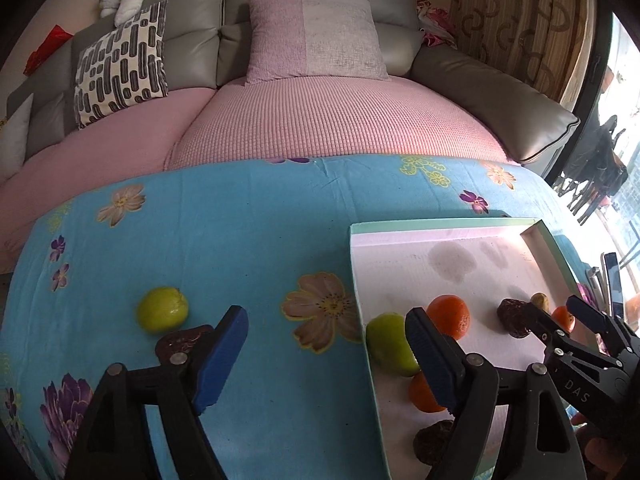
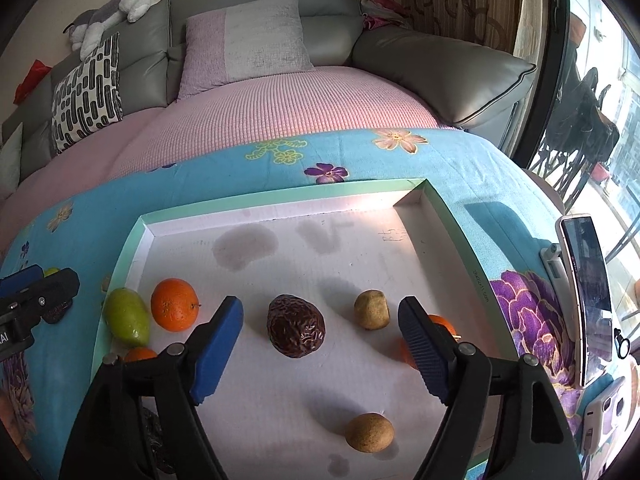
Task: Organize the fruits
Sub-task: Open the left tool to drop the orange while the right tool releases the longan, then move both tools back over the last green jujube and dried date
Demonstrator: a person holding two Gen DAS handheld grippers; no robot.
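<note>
Fruit outside the tray (image 1: 544,240) is a green lime (image 1: 163,309) and a dark wrinkled fruit (image 1: 180,345) left of it. Left gripper (image 1: 326,354), jaws apart, should straddle one squarely; right gripper (image 2: 320,350) gapes above the tray's passion fruit (image 2: 296,332).

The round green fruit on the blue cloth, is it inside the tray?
No, the round green fruit lies on the flowered blue cloth, well left of the tray.
</note>
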